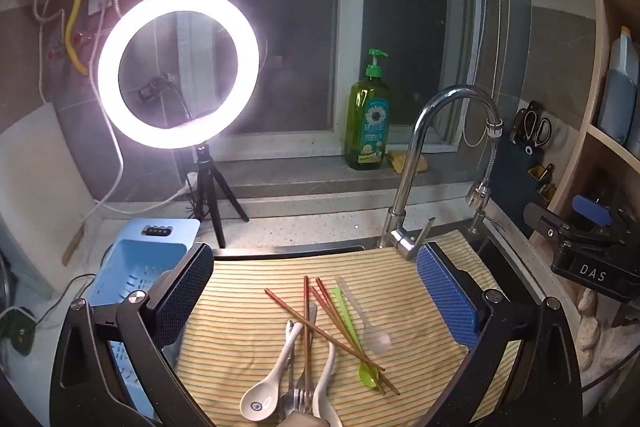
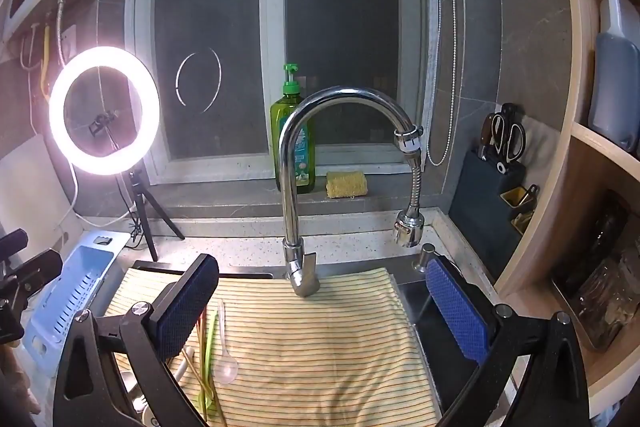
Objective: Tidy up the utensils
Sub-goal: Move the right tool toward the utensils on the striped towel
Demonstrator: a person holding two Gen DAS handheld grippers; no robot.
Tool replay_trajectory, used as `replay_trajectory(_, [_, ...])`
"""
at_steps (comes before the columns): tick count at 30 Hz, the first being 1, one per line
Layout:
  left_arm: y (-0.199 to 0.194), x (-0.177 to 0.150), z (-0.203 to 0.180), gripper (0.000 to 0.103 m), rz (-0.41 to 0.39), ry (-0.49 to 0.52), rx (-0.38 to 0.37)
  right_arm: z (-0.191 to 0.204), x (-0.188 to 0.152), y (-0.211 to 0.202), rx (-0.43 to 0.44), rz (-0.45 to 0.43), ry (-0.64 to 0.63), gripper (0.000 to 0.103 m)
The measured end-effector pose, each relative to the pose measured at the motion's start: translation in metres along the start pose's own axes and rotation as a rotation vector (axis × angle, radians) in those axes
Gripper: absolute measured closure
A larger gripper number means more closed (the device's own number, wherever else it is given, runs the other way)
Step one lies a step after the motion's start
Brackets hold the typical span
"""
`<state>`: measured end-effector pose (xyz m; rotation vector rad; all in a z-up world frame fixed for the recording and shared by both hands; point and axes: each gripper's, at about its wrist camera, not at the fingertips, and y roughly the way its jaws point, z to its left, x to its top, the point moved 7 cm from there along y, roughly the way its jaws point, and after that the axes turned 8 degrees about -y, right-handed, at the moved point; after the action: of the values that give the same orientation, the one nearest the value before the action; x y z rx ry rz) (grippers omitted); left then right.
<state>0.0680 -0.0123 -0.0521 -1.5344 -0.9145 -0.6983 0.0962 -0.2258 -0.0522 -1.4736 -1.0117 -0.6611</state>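
A pile of utensils lies on a yellow striped cloth (image 1: 248, 323) over the sink. Brown chopsticks (image 1: 320, 331) cross over a white ceramic spoon (image 1: 266, 387), a second white spoon (image 1: 326, 383), metal forks (image 1: 298, 397), a green plastic spoon (image 1: 356, 339) and a clear plastic spoon (image 1: 370, 327). My left gripper (image 1: 316, 291) hovers above the pile, jaws wide open, nothing between them. My right gripper (image 2: 320, 311) is open too, over bare cloth (image 2: 320, 347); the clear spoon (image 2: 225, 351) and green spoon (image 2: 208, 355) lie by its left finger (image 2: 184, 311).
A blue slotted basket (image 1: 136, 263) stands left of the cloth. The chrome faucet (image 2: 296, 187) arches over the sink with a hose sprayer (image 2: 410, 227). A lit ring light (image 1: 178, 67) on a tripod, a green soap bottle (image 1: 368, 119), a sponge (image 2: 346, 183) and a knife block (image 2: 488, 195) stand behind.
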Motion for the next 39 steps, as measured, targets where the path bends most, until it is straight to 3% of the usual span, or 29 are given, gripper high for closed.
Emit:
replay_trajectory(17, [0.008,-0.002,-0.013,0.001,0.031,0.035,-0.036,-0.007,-0.008,0.000,-0.029,0.015,0.009,0.000])
replay_trajectory(39, [0.005,-0.003,-0.012,0.001,0.037,0.033,-0.023,0.002,-0.009,0.000,-0.016,0.020,0.010,0.000])
